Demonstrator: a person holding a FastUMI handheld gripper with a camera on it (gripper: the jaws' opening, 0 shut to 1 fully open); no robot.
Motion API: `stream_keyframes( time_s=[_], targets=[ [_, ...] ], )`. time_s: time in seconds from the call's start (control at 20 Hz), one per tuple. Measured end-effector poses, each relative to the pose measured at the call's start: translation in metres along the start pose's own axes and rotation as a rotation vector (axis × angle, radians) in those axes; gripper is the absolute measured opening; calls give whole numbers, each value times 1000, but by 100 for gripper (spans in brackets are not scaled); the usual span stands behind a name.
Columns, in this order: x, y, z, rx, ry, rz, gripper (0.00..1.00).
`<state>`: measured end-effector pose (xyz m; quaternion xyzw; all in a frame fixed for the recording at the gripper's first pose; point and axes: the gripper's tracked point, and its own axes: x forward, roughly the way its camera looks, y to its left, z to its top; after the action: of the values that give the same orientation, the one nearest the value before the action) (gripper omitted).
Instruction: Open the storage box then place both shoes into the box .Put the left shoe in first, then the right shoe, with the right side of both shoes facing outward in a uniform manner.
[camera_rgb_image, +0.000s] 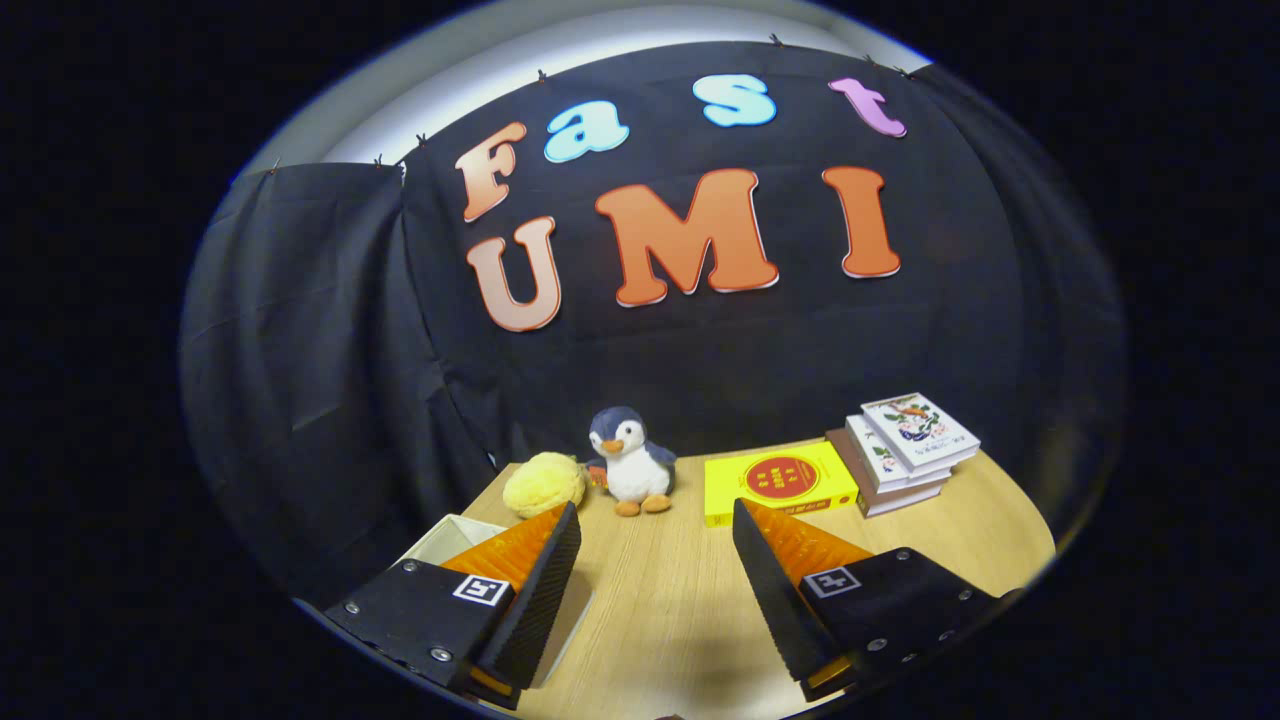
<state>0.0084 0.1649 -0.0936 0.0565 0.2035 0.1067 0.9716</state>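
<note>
My gripper (655, 522) is open above a wooden table (660, 600), its two fingers spread wide with only bare tabletop between them. A pale, cream-coloured box (450, 538) pokes out from behind the left finger (545, 580); most of it is hidden, so I cannot tell whether it is open or closed.
Beyond the fingers a penguin plush (632, 462) stands beside a yellow fluffy ball (543, 484). A yellow book (780, 482) lies flat just past the right finger, and a stack of books (905, 452) sits to its right. The black cloth wall closes the back.
</note>
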Motion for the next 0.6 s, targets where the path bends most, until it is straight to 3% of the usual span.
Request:
stream_keyframes(
  time_s=[0.3, 0.6],
  targets=[
    [-21, -56, 31, -46, -171, -59, 98],
    [-39, -100, 51, -88, -268, -122, 98]
  ],
)
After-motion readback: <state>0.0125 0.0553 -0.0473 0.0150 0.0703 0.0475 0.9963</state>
